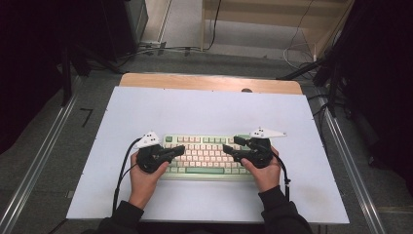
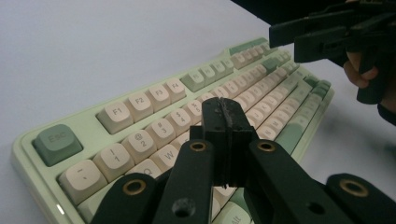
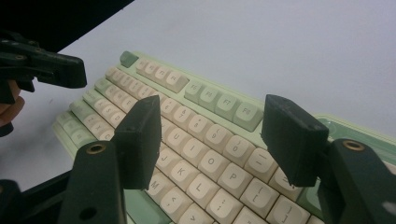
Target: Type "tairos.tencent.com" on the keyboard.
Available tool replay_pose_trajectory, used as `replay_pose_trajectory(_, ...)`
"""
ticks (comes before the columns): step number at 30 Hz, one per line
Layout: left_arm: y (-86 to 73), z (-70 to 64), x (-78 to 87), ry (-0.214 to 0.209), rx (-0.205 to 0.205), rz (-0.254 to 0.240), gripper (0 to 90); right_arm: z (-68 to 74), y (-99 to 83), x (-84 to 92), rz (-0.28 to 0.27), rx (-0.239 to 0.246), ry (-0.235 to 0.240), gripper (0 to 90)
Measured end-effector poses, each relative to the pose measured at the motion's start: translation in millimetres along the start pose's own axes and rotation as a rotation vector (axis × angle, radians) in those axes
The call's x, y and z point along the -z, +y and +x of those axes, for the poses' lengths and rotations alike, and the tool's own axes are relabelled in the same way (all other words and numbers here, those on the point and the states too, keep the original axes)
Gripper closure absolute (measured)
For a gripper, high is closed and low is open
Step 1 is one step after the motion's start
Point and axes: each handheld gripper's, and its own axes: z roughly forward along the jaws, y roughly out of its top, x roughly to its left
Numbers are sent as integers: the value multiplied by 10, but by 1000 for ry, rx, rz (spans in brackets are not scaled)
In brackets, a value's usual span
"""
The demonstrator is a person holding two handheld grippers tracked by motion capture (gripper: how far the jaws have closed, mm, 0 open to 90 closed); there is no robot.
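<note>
Over the keyboard (image 1: pixel 204 155) lying near the middle of the tabletop (image 1: pixel 204 112), the left gripper (image 2: pixel 224 114) is hovering pinched together, likely to poke keys, while the right gripper (image 3: pixel 210 140) is waiting wide apart.

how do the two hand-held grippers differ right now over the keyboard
The left hand-held gripper has its jaws pressed together with nothing between them; the right hand-held gripper has its jaws spread wide, also empty. The left one sits over the keyboard's left end, near the Esc key; the right one sits over the right end. Both are black, each held in a hand above the keys, tips pointing toward each other.
</note>
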Motion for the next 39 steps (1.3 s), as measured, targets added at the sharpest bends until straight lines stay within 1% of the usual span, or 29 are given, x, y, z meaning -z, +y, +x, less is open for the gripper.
replay_pose_trajectory(3,-8,-7,-33,19,-17,34,900,-2,-1,-3,1,-1,2,363)
replay_pose_trajectory(7,-22,4,-79,37,-20,84,900,1,-4,-7,4,-1,2,362)
replay_pose_trajectory(11,-32,0,-117,49,-30,118,900,2,-5,-9,6,-1,3,362)
replay_pose_trajectory(18,-36,-19,-146,57,-44,140,900,1,-6,-8,5,-2,3,362)
replay_pose_trajectory(22,-40,-20,-157,63,-43,148,900,1,-6,-9,5,-2,3,363)
replay_pose_trajectory(23,-41,-19,-163,67,-43,154,900,1,-7,-10,6,-2,2,362)
replay_pose_trajectory(25,-49,-17,-185,81,-48,181,900,-1,-9,-13,8,1,2,362)
replay_pose_trajectory(27,-50,-27,-204,90,-60,201,900,-1,-10,-17,9,1,2,362)
replay_pose_trajectory(28,-49,-36,-205,89,-63,193,900,0,-11,-18,10,1,3,362)
replay_pose_trajectory(31,-22,-57,-156,53,-67,139,900,2,-11,-16,8,2,3,362)
replay_pose_trajectory(34,16,-64,-73,14,-49,66,900,-7,-9,-4,7,-1,3,362)
replay_pose_trajectory(36,36,-56,-16,1,-40,19,898,-15,-9,0,4,1,1,363)
replay_pose_trajectory(39,45,-29,51,-11,-16,-45,837,-16,-10,4,4,0,1,362)
